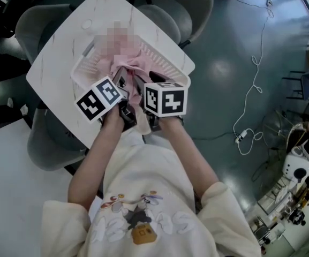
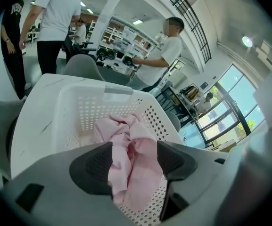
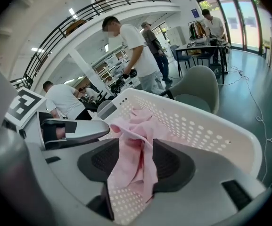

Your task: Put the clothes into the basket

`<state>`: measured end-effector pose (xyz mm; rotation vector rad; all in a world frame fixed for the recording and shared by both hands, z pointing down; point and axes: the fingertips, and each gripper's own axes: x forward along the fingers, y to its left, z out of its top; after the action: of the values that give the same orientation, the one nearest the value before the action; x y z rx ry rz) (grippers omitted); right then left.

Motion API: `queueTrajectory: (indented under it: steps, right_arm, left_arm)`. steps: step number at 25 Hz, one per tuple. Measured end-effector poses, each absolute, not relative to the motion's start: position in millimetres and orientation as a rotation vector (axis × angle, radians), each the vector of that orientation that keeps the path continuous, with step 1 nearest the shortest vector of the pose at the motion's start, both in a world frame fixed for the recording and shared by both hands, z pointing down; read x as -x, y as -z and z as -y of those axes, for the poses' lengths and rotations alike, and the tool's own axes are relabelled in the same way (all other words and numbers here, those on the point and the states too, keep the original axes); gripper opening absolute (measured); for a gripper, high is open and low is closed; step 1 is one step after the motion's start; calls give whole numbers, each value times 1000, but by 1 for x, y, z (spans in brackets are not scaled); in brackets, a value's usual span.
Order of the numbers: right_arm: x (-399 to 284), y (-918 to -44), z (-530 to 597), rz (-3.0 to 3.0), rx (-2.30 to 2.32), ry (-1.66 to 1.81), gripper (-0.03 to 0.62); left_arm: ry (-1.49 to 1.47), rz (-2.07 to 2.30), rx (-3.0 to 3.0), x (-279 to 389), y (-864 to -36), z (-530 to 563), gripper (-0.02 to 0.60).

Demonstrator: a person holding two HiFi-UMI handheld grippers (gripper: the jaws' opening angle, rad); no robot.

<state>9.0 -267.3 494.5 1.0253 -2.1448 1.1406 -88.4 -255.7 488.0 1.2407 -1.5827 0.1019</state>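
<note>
A pink garment (image 1: 134, 63) hangs bunched over the near side of a white perforated basket (image 1: 168, 64), partly inside it. In the left gripper view the garment (image 2: 126, 140) fills the gap between the dark pads, and my left gripper (image 2: 132, 163) is shut on it above the basket (image 2: 79, 112). My right gripper (image 3: 135, 166) is likewise shut on a fold of the same garment (image 3: 138, 126), just over the basket's near rim (image 3: 206, 131). From the head view the left gripper (image 1: 121, 82) and right gripper (image 1: 153, 80) sit side by side, nearly touching.
The basket stands on a white marbled table (image 1: 58, 63) with grey chairs (image 1: 50, 143) around it. A white cable (image 1: 250, 98) trails over the dark floor at the right. Several people (image 3: 136, 51) stand beyond the table.
</note>
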Motion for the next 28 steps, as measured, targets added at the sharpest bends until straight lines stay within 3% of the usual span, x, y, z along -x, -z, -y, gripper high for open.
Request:
queueTrajectory:
  steps: [7, 12, 14, 17, 19, 28]
  right_arm:
    - [-10, -481, 256, 2190, -1021, -1134, 207]
    - [-15, -467, 253, 2221, -1034, -1106, 207]
    - [-17, -464, 249, 2233, -1037, -1094, 207]
    - [-17, -460, 241, 2262, -1035, -1039, 206]
    - [-16, -454, 237, 2290, -1036, -1001, 206]
    - [-6, -419, 211, 2411, -1077, -827, 204]
  left_arm:
    - [-105, 1601, -1238, 94, -483, 236, 296]
    - [-95, 1613, -1275, 92, -471, 226, 248]
    - [-65, 1589, -1303, 87, -466, 223, 211]
    - [-23, 1546, -1338, 80, -459, 215, 84]
    - [-24, 1557, -1378, 78, -452, 210, 38]
    - [-94, 1573, -1765, 62, -395, 186, 9]
